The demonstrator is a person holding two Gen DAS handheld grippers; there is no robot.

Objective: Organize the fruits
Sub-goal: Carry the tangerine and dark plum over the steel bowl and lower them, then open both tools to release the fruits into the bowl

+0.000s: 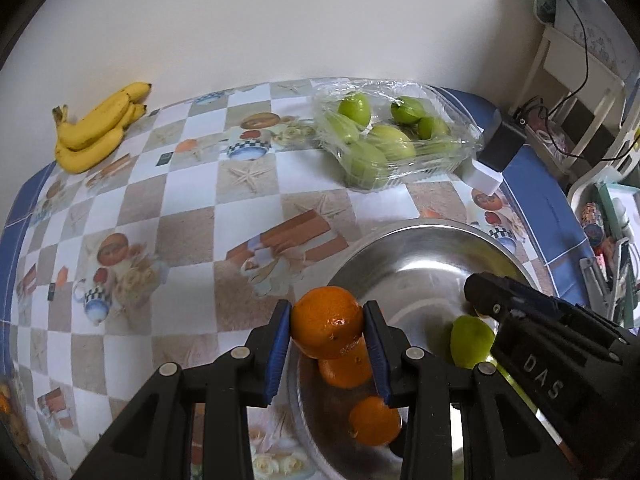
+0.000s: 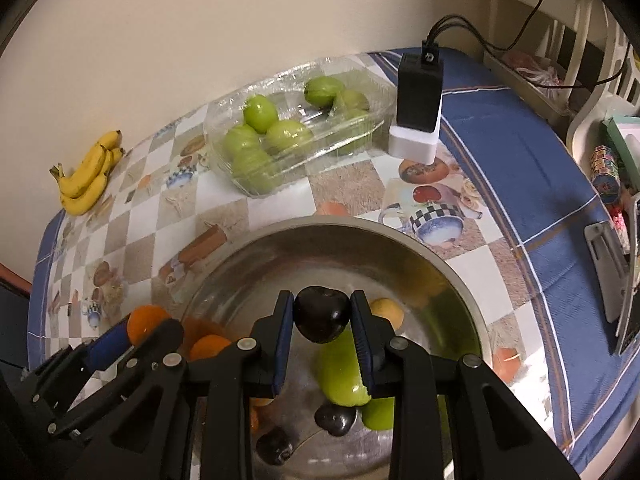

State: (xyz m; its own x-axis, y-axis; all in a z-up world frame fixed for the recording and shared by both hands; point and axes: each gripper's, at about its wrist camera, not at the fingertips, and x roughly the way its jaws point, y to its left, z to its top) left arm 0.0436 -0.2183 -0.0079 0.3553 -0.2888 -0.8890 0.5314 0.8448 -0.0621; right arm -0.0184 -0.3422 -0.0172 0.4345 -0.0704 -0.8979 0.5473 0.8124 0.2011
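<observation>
Left gripper (image 1: 326,332): pads were closed on an orange (image 1: 326,322), held over the near-left rim of the steel bowl (image 1: 420,248). Its blue pads pressed both sides of the fruit.

Right gripper (image 2: 322,316): pads were closed on a dark plum (image 2: 322,314), held above the middle of the bowl.

Steel bowl: stood on the bench (image 1: 180,200), which was covered by a checked cloth printed with teapots and starfish and edged in blue. Contents seen from the right wrist view: a large green fruit (image 2: 342,376) under the held plum, two more dark plums (image 2: 335,418) toward the near side, a small yellow fruit (image 2: 386,308) just beyond the right finger, and loose oranges (image 2: 208,346) at the left. The left wrist view showed two oranges (image 1: 374,420) below the held one and a green fruit (image 1: 472,340) beside the right gripper's body.

Clear plastic tray (image 1: 400,136): lay at the far side of the bench, holding several green fruits, apart from the bowl.

Bananas (image 1: 100,128): one bunch lay at the far left corner against the wall, well apart from the tray.

Black-and-white box (image 2: 418,108): stood upright just beside the tray's right end, with cables at its top.
</observation>
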